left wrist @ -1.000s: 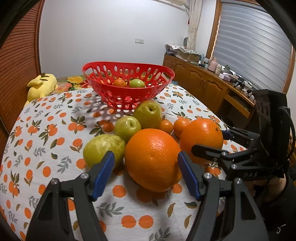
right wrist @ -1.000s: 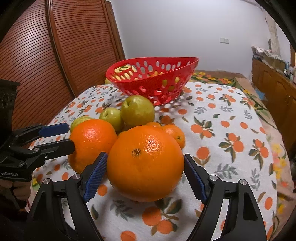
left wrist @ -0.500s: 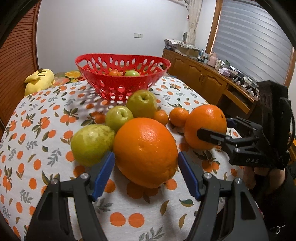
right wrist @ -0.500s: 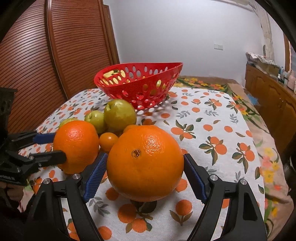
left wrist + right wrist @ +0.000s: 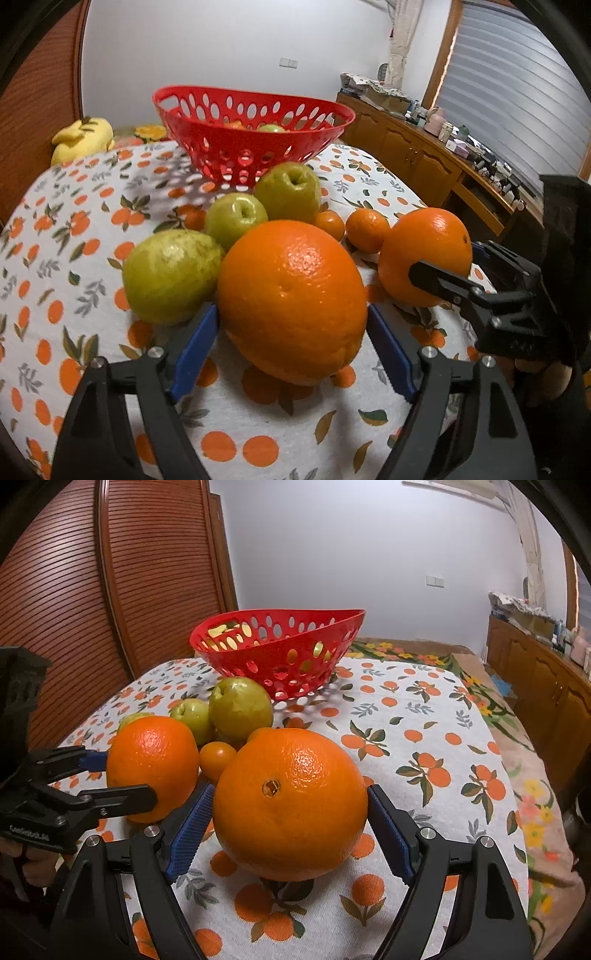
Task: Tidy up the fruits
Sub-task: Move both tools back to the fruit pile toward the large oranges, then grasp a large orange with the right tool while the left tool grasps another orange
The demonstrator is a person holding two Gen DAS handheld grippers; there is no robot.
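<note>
Two big round oranges are off the table now: our left gripper (image 5: 291,345) squeezes one (image 5: 291,301), our right gripper (image 5: 290,829) squeezes the other (image 5: 290,806), ready for the red plastic holey basket (image 5: 251,133)

Faint white lettering on the black plastic body of the left gripper (image 5: 94,781) in the right wrist view, too blurred to read, no other legible text, labels or numbers
</note>
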